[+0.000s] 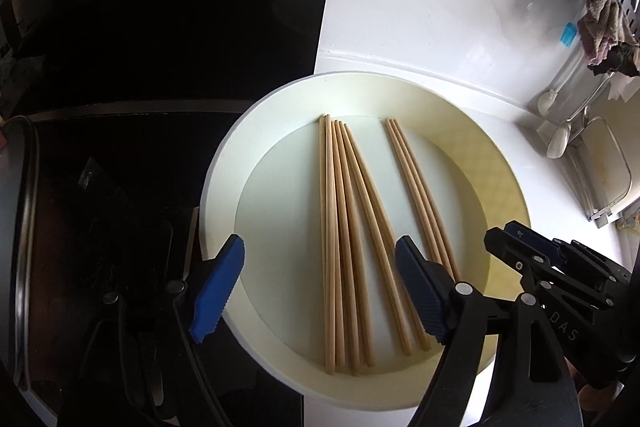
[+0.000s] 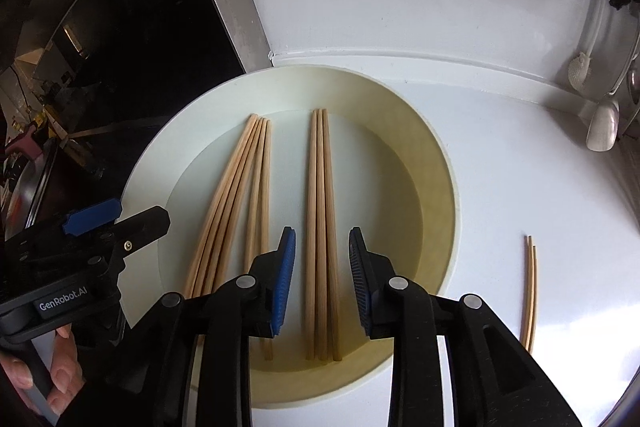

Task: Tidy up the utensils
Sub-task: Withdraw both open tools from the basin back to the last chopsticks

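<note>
Chopsticks: a bundle of five (image 2: pixel 236 203) and a set of three (image 2: pixel 320 227) lie in the plate (image 2: pixel 440 163) at frame centre; a loose pair (image 2: pixel 530 291) rests on the counter (image 2: pixel 520 167), lower right, well apart. My right gripper (image 2: pixel 322 279) hovers over the three with its pads apart, touching nothing. My left gripper (image 1: pixel 320 291), lower centre of its view, gapes wide over the bundle. Step, I judge: both sets released. Next: fetch the loose pair, which calls for a low, narrow pinch.
</note>
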`<move>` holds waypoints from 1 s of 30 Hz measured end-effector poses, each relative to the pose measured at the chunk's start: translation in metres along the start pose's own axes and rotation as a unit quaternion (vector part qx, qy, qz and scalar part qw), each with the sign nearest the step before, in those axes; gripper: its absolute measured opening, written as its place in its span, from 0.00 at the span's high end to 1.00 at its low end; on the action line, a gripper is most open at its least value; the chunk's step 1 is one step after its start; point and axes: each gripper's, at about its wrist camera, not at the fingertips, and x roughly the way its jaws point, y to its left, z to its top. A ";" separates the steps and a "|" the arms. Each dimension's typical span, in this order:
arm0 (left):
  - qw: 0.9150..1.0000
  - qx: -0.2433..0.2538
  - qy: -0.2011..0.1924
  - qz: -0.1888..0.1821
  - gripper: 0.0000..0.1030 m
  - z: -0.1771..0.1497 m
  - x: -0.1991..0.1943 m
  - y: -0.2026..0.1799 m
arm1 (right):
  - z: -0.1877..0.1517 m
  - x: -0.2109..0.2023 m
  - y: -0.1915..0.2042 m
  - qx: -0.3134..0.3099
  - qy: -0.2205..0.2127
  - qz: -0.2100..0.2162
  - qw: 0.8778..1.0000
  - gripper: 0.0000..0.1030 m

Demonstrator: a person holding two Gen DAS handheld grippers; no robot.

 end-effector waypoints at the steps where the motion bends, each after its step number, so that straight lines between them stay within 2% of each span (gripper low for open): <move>1: 1.000 0.000 -0.003 0.002 0.26 -0.001 -0.004 -0.001 | -0.002 -0.005 0.001 0.000 -0.005 0.001 1.000 0.73; 5: 1.000 -0.002 -0.011 0.001 0.25 -0.008 -0.016 -0.003 | -0.010 -0.024 -0.004 0.008 -0.022 0.004 1.000 0.69; 14: 1.000 0.009 -0.018 -0.005 0.24 -0.024 -0.032 -0.027 | -0.039 -0.055 -0.030 0.028 -0.032 -0.011 0.999 0.60; 23: 0.999 0.025 -0.032 -0.021 0.20 -0.045 -0.045 -0.073 | -0.085 -0.086 -0.087 0.046 -0.038 -0.057 0.997 0.57; 30: 0.998 0.045 -0.025 -0.037 0.19 -0.069 -0.042 -0.122 | -0.117 -0.098 -0.137 0.064 -0.034 -0.085 0.994 0.55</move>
